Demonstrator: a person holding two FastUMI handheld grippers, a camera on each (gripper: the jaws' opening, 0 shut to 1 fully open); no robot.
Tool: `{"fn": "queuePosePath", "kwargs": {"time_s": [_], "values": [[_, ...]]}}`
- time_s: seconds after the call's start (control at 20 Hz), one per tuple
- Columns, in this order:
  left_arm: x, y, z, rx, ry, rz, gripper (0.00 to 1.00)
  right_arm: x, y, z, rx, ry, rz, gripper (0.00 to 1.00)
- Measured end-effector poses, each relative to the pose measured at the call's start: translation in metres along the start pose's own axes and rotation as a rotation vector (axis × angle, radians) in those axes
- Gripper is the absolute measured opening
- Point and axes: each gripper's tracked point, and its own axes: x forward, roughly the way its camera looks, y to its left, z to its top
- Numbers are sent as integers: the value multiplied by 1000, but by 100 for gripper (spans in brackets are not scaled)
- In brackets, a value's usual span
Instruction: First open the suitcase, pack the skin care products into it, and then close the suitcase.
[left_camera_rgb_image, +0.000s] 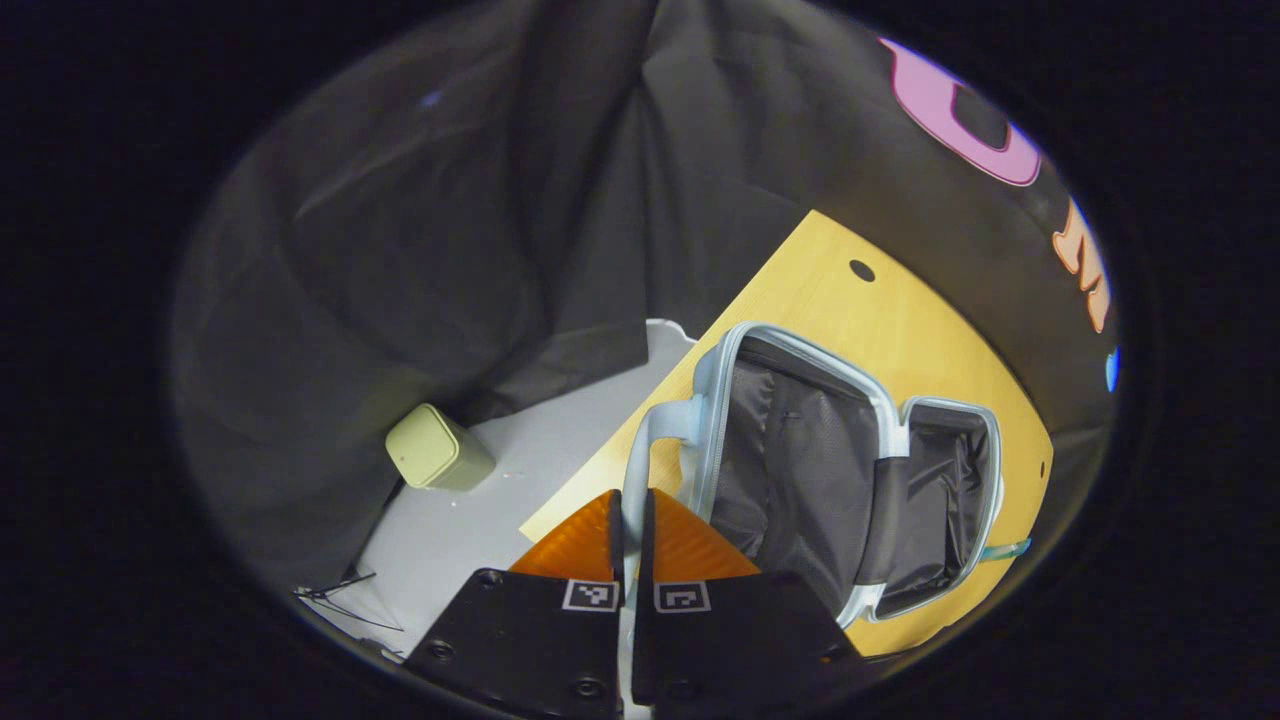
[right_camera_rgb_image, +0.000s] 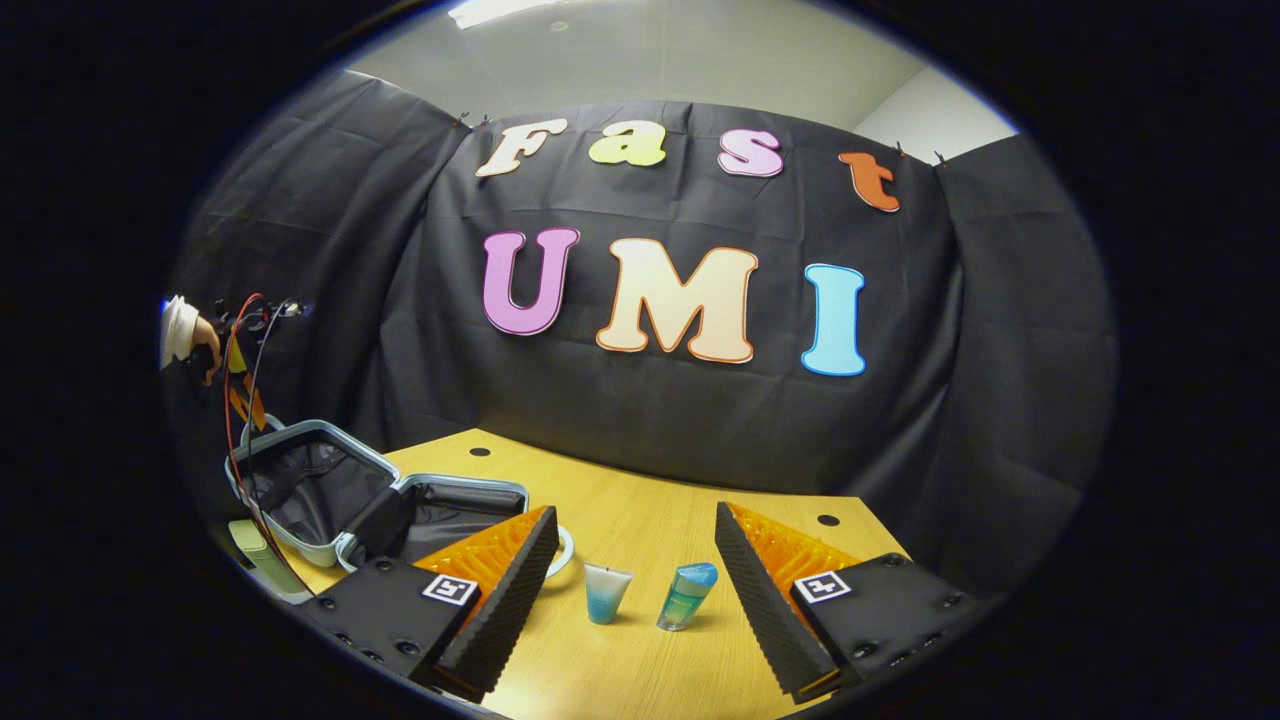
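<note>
The pale blue hard-shell suitcase (left_camera_rgb_image: 850, 470) lies open on the light wooden desk (left_camera_rgb_image: 850, 300), both halves spread flat and showing dark grey fabric lining. From what shows of the lining, nothing is packed inside yet. So the first step, opening the suitcase, looks done.

Your left gripper (left_camera_rgb_image: 630, 530) has its jaws drawn together on a thin pale blue strap or handle (left_camera_rgb_image: 665, 420) at the near edge of the suitcase; the strap runs down into the narrow gap between them, so they appear to be pinching it. In the right gripper view, this same gripper shows at the far left, raised above the suitcase (right_camera_rgb_image: 330, 490), with a hand (right_camera_rgb_image: 190, 340) holding it.

Your right gripper (right_camera_rgb_image: 632, 560) has its jaws wide apart and empty. Between them, farther off on the desk (right_camera_rgb_image: 640, 500), stand two skin care items: a small tube with a white top and blue base (right_camera_rgb_image: 607, 592), and just to its right a tilted teal bottle with a blue cap (right_camera_rgb_image: 687, 597). Both are outside the suitcase, to its right.

Packing these products and closing the suitcase appear to be left.
</note>
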Motion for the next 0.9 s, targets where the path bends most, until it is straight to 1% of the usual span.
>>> {"fn": "queuePosePath", "kwargs": {"time_s": [0.25, 0.3, 0.35, 0.45, 0.55, 0.6, 0.75, 0.8, 0.9], "values": [[40, 18, -19, -26, 47, -29, 0, -5, -2, 1, 12, 6, -34, 99], [46, 22, -21, -28, 55, -27, 0, -6, -3, 1, 20, 8, -42, 100], [51, 26, -24, -27, 64, -25, 1, -7, -5, 0, 26, 11, -48, 99], [57, 27, -29, -22, 77, -13, 5, -8, -9, -3, 22, 19, -63, 99], [54, 28, -28, 1, 68, -20, 12, -11, -14, -5, 20, 26, -75, 99], [50, 28, -24, 17, 58, -18, 34, -11, -16, -7, 23, 28, -80, 99], [26, 25, -13, 79, -2, 25, 100, -12, -21, -11, 37, 35, -88, 99], [18, 18, -11, 92, -24, 21, 93, -12, -22, -12, 38, 37, -88, 99], [-7, -10, -9, 131, -78, -8, 96, -10, -27, -14, 37, 41, -86, 99]]}}
